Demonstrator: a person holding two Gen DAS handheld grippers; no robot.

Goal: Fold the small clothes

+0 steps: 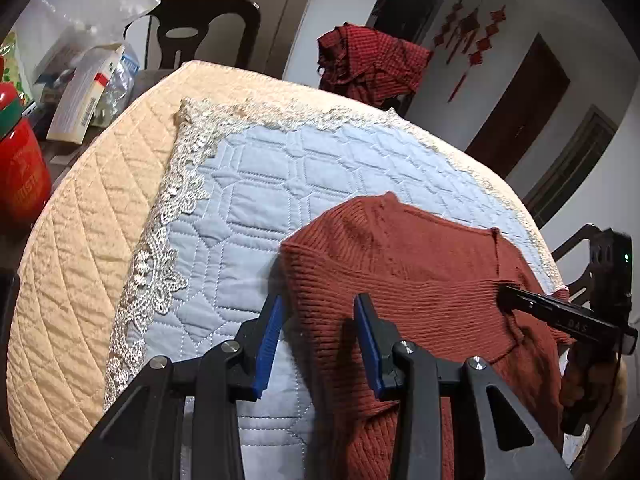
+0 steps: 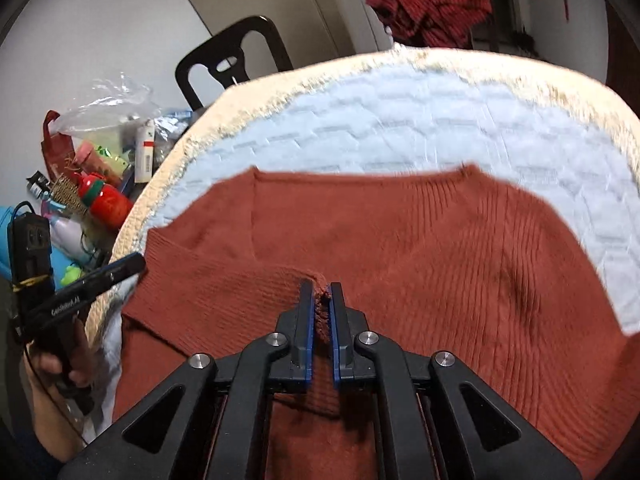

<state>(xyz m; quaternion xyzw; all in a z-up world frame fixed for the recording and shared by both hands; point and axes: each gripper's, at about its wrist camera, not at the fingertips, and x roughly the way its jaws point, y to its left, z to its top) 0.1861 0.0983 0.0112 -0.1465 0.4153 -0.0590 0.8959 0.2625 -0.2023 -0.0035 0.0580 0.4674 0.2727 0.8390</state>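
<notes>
Nearest, the right gripper [image 2: 321,294] pinches a fold of the rust ribbed sweater [image 2: 400,240], while the left gripper [image 1: 320,312] stands spread over its edge, gripping nothing. The sweater lies partly folded on the blue quilted mat [image 1: 260,184]; beyond the mat, a red checked garment [image 1: 368,64] waits unfolded.

**Free room and obstacles**

Open blue quilt [image 1: 280,176] beyond and left of sweater [image 1: 420,280]; nothing standing there. Bare cream cover [image 1: 80,240] further left, also passable. Blocked past the left table edge: plastic bag [image 1: 88,12], boxes, red jar [image 1: 20,176], dark chair [image 1: 208,28]. Far side: red checked cloth [image 1: 368,64] draped behind the rim. Right gripper [image 2: 321,300], pinching knit, occupies the sweater's near middle.
</notes>
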